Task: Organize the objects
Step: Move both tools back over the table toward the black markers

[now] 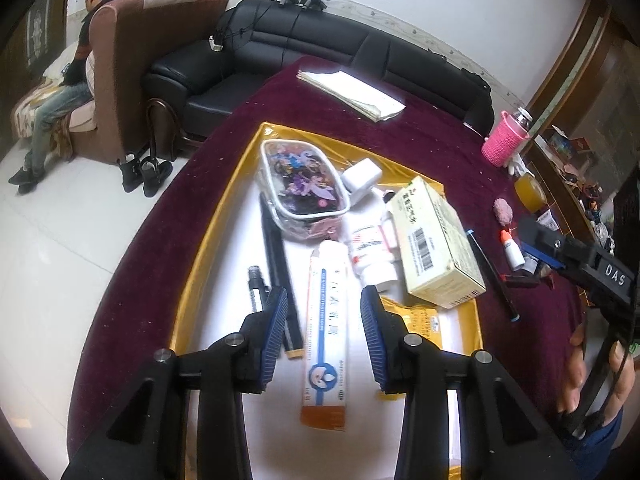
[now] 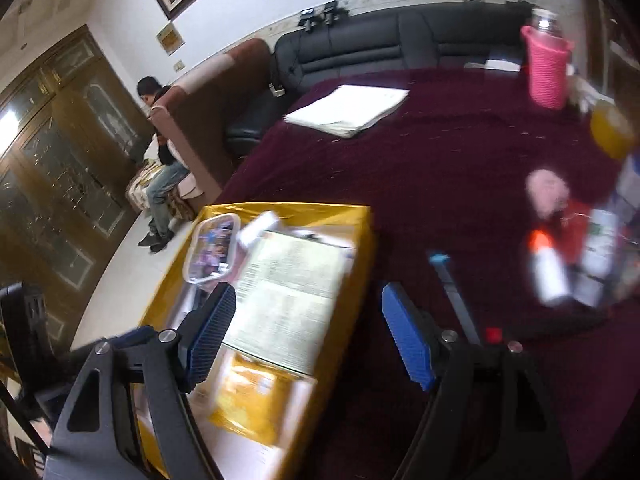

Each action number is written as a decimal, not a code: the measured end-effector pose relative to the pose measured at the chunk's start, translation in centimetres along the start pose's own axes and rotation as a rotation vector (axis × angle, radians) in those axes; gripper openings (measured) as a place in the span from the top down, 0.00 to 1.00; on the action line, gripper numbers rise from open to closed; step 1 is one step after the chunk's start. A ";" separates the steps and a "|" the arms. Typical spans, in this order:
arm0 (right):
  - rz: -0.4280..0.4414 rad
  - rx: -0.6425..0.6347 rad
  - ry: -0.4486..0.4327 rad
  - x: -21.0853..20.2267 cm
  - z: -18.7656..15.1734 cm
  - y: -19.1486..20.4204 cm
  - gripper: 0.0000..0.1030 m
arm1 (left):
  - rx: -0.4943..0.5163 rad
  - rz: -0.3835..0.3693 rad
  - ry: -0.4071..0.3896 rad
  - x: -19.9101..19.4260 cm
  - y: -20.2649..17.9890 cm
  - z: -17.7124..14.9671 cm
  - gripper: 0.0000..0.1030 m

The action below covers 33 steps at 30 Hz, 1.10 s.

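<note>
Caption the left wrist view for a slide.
Open left gripper hovers over a long toothpaste box in the gold-rimmed tray.

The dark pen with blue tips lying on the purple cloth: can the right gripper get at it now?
Probably yes. The dark pen with blue tips lies uncovered beside the gold tray, just ahead of the open, empty right gripper.

White letters "DAS" read clearly on the black body of the right gripper (image 1: 538, 250), seen from the left wrist. A barcode is printed on the side of the cream box (image 1: 436, 240); its digits and the green characters on its top are too small to make out. The lettering along the long white tube (image 1: 326, 328) is illegible.
</note>
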State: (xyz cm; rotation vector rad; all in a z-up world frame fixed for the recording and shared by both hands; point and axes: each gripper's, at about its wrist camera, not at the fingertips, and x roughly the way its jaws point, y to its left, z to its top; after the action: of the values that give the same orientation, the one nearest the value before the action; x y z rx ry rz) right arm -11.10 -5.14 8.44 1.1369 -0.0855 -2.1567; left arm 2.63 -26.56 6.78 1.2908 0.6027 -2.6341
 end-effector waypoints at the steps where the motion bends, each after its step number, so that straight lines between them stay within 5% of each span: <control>1: -0.012 0.011 -0.003 -0.5 -0.1 -1.1 0.26 | 0.007 0.000 0.002 0.0 -0.4 0.0 0.68; 8: -0.055 0.116 -0.013 -3.1 -1.5 -9.9 0.27 | 0.075 -0.002 0.000 -0.7 -5.0 0.0 0.68; 16: -0.128 0.158 -0.002 -3.7 -1.4 -17.4 0.27 | 0.163 -0.121 0.063 -0.1 -13.1 0.2 0.66; 19: -0.094 0.175 0.015 -2.6 -1.2 -19.5 0.27 | 0.184 -0.152 0.097 1.3 -16.1 0.0 0.66; 25: -0.058 0.107 0.141 -1.7 -1.8 -18.6 0.25 | 0.197 -0.141 0.140 4.0 -19.7 0.2 0.66; 27: 0.014 0.080 0.188 -2.1 -2.6 -17.7 0.25 | 0.195 -0.113 0.148 5.0 -20.3 0.5 0.66; 29: -0.027 0.029 0.187 -2.3 -3.2 -17.0 0.26 | 0.187 -0.094 0.157 6.3 -20.6 0.9 0.66; 33: -0.154 -0.075 0.150 -2.2 -3.7 -15.4 0.59 | 0.125 -0.105 0.229 9.7 -21.3 1.4 0.66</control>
State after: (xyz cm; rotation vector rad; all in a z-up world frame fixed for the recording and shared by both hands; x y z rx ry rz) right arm -15.81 8.84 2.22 1.2938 0.1535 -2.1792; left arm -10.77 -7.32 6.10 1.6568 0.5576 -2.6651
